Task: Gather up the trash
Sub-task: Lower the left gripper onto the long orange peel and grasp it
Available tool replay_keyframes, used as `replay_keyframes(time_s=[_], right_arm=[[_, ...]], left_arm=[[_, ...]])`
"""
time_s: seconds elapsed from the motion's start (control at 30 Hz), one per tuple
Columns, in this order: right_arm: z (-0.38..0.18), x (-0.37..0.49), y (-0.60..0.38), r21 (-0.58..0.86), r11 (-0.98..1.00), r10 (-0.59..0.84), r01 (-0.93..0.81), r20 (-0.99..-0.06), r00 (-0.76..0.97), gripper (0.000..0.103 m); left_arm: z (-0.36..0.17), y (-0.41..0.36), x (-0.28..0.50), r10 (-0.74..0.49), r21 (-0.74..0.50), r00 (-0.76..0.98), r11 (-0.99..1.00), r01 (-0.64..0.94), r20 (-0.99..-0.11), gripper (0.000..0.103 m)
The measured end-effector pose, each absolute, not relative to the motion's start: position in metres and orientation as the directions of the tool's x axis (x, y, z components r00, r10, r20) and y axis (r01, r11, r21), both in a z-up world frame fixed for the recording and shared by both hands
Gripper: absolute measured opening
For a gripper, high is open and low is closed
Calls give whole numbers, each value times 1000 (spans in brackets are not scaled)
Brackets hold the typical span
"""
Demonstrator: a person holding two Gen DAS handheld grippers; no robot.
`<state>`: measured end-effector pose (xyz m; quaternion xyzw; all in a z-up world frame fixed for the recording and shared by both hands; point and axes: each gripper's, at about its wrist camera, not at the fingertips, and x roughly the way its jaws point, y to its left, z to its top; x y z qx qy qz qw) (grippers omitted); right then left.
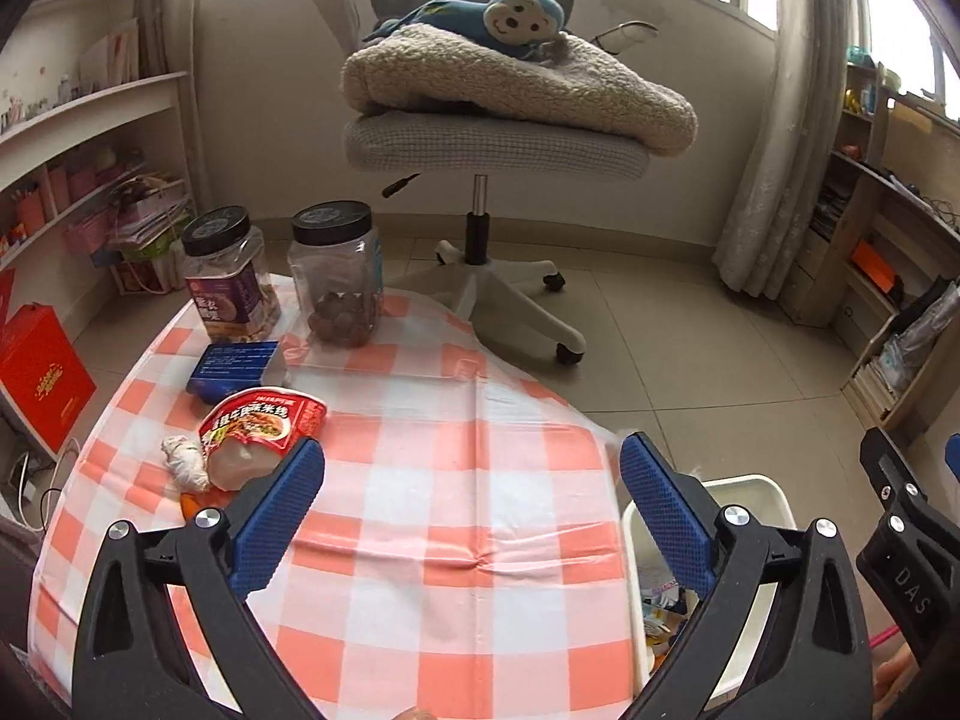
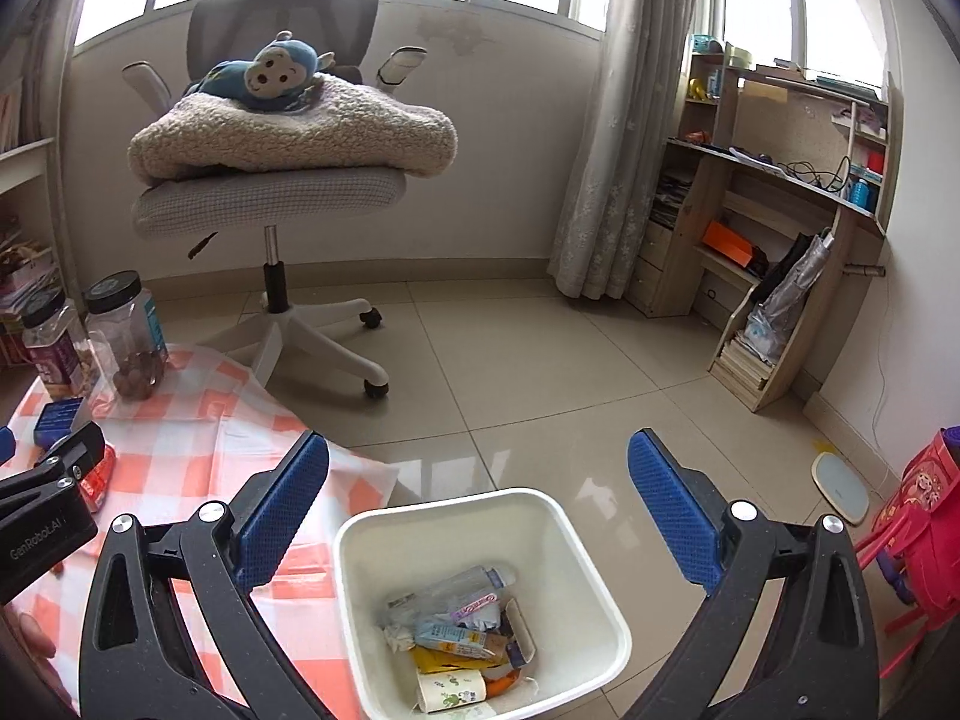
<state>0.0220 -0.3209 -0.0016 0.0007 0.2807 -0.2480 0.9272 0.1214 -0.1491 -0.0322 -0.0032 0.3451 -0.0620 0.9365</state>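
Left wrist view shows your left tongs (image 1: 471,468) spread wide with nothing between the blue pads, over the orange and white checked cloth (image 1: 420,480). Just past the left pad lies a red snack packet (image 1: 261,423) with writing too small to read, touching a crumpled white paper ball (image 1: 186,462). A little farther sits one blue box (image 1: 237,363), then two clear jars (image 1: 342,276) with black lids. Beyond the table stands one office chair (image 1: 492,144) with a blanket and a blue monkey toy (image 1: 510,12).

Your right tongs (image 2: 477,468) are spread wide too, holding nothing. Right under them sits one white bin (image 2: 594,612) on the floor, with wrappers, a paper cup and a tube inside. To their left your other tool reads "GenRobot.AI". To their right is a red child's chair (image 2: 912,534).
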Motion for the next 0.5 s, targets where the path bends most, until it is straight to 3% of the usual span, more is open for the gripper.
replay_keyframes(time_s=[0.27, 0.5], right_arm=[[-17, 59, -250, -142, 932, -352, 333, -567, 745, 96], [-34, 84, -216, -166, 948, -314, 270, -611, 727, 96]], left_arm=[[-110, -23, 174, 205, 55, 594, 964, -261, -778, 96], [-174, 51, 199, 203, 18, 416, 913, -407, -886, 96]])
